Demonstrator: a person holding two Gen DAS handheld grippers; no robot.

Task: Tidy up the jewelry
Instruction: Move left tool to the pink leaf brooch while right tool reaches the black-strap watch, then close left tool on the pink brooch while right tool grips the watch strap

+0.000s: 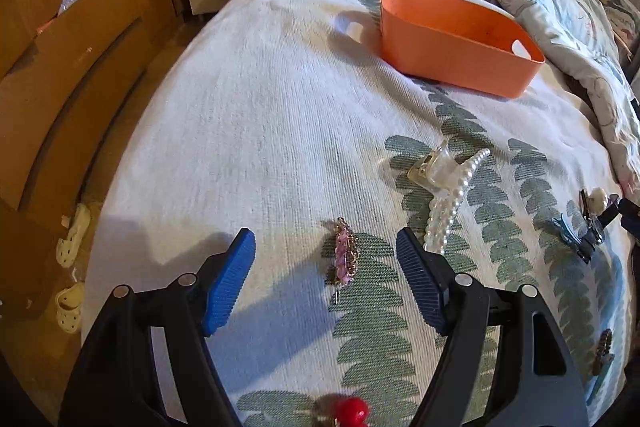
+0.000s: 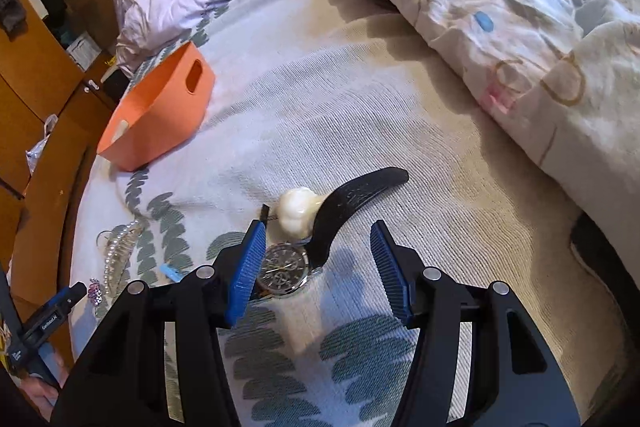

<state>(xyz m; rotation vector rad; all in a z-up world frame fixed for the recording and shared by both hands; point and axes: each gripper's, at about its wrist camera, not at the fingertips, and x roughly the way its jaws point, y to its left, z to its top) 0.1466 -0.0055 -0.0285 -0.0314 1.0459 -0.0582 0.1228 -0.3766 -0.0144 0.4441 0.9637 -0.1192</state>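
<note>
My left gripper (image 1: 326, 269) hangs wide, empty, over a pink clip (image 1: 345, 251); only this view shows the pearl clip (image 1: 444, 201) clearly. My right gripper (image 2: 318, 267), half open and empty, frames a watch (image 2: 285, 273). Far off, the orange bin (image 1: 452, 43) sits amid open bedspread (image 1: 248, 131).

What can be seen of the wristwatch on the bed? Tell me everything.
The wristwatch lies flat on the leaf-patterned bedspread, face up: dark dial, silvery round case, black strap curving up and away. A cream flower-shaped hair clip lies against the strap's near end. The open right tool hovers over it, the left pad hiding the case's left edge, not gripping.
</note>
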